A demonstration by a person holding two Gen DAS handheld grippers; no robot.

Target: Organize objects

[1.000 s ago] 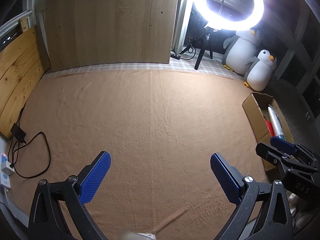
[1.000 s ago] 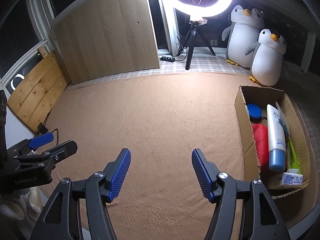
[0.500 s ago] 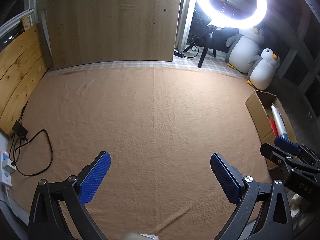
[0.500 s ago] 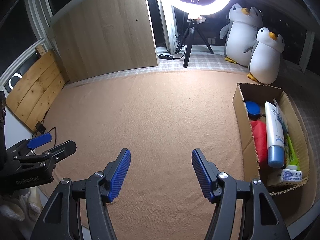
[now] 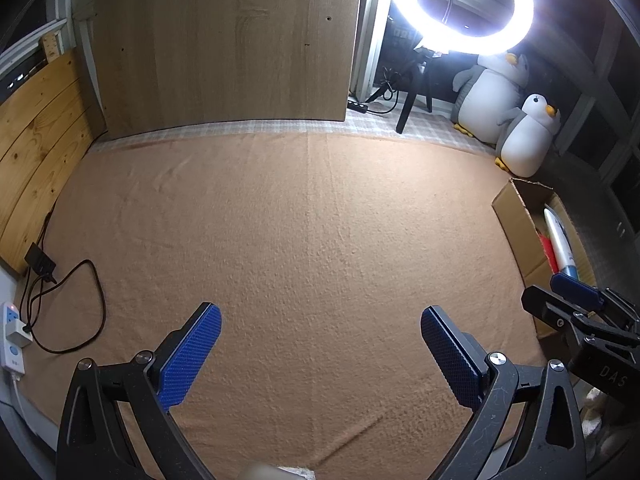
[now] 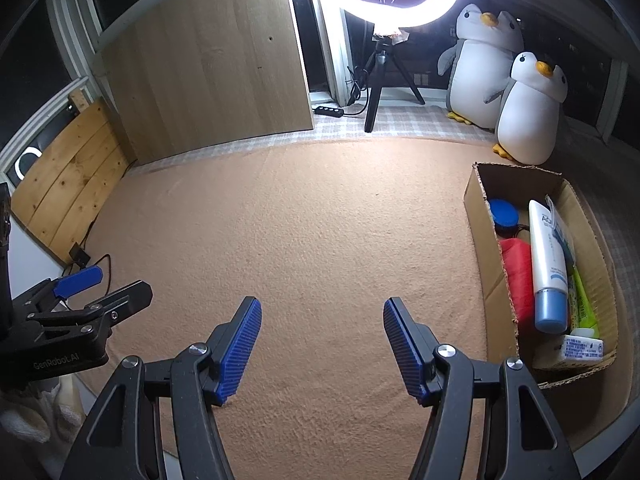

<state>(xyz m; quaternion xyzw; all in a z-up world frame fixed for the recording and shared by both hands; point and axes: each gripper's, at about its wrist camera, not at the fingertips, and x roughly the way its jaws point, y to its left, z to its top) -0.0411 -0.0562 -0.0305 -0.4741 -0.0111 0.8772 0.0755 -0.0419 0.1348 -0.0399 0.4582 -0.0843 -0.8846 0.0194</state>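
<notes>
Objects for organizing all lie in the cardboard box (image 6: 482,216) at the right edge of the peach-carpeted floor (image 6: 312,232): a white tube (image 6: 547,256), a red item and a blue lid. Left claw (image 5: 320,354) and right claw (image 6: 322,344) hang parted and empty. Best move, I judge: approach the tube from above, spanning its width.

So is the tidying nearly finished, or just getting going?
It looks nearly finished. The cardboard box already holds a white tube, a red item and a blue lid. Both the left tongs and right tongs are open and empty. Nothing loose shows on the tan cloth.
</notes>
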